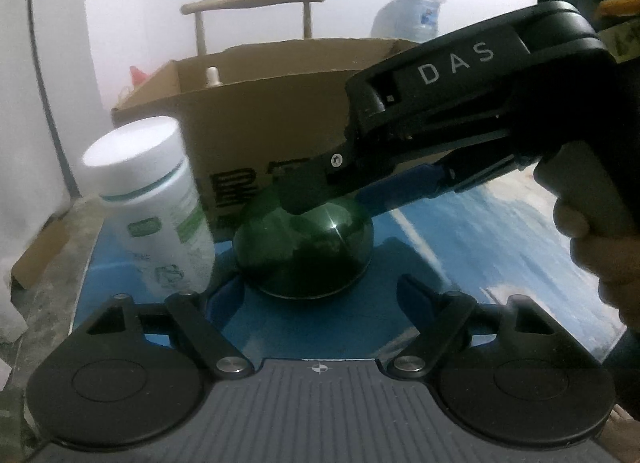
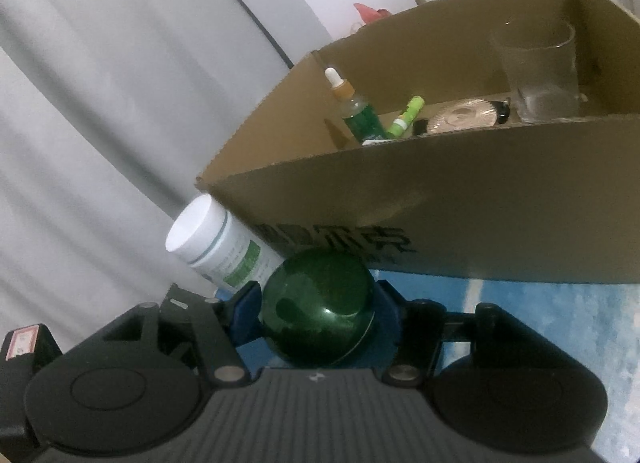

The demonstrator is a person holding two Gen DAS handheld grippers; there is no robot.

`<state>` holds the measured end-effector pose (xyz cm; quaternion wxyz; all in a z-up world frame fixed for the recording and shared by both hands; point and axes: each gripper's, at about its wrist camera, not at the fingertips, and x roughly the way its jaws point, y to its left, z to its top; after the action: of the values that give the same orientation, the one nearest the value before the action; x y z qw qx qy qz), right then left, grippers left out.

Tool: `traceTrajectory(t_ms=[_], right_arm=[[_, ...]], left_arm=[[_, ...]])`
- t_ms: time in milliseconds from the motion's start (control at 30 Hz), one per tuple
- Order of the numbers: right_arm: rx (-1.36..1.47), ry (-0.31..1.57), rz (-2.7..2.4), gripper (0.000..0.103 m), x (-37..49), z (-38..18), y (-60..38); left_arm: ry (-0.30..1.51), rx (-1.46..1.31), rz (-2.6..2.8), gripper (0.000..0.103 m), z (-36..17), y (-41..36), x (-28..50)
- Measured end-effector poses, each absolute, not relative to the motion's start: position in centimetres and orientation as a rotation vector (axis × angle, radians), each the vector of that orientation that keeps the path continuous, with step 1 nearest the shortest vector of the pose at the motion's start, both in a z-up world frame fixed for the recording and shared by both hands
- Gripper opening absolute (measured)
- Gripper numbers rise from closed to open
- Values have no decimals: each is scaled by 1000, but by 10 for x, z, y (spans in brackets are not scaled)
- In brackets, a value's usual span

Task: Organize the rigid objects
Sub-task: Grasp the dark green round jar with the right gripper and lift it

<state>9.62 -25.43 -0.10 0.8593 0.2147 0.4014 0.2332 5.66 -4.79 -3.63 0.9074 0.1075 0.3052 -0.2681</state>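
While both tools converge on it, the dark green dome-shaped object (image 1: pixel 304 251) rests on the blue tabletop (image 1: pixel 460 263), at 6 o'clock of the open cardboard box (image 2: pixel 440 215). In the right wrist view, the right gripper (image 2: pixel 318 313) straddles the dome, its blue pads (image 2: pixel 246 313) lying against both flanks in a moderate-width hold. In the left wrist view, the left gripper (image 1: pixel 306 291) stands wide, its fingers apart from the dome and nothing pressed between them. A white bottle (image 1: pixel 156 203) with a green label stands upright at 9 o'clock of the dome, just beside it. Inside the box are a dropper bottle (image 2: pixel 352 107), a green marker (image 2: pixel 406 117) and a clear glass (image 2: pixel 538 71).
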Motion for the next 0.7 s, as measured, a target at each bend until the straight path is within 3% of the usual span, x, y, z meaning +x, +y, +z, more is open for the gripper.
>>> traceTrajectory(t_ms=[700], right_arm=[[528, 834, 357, 64, 35, 1, -323]], left_arm=[[618, 340, -775, 86, -38, -93, 24]])
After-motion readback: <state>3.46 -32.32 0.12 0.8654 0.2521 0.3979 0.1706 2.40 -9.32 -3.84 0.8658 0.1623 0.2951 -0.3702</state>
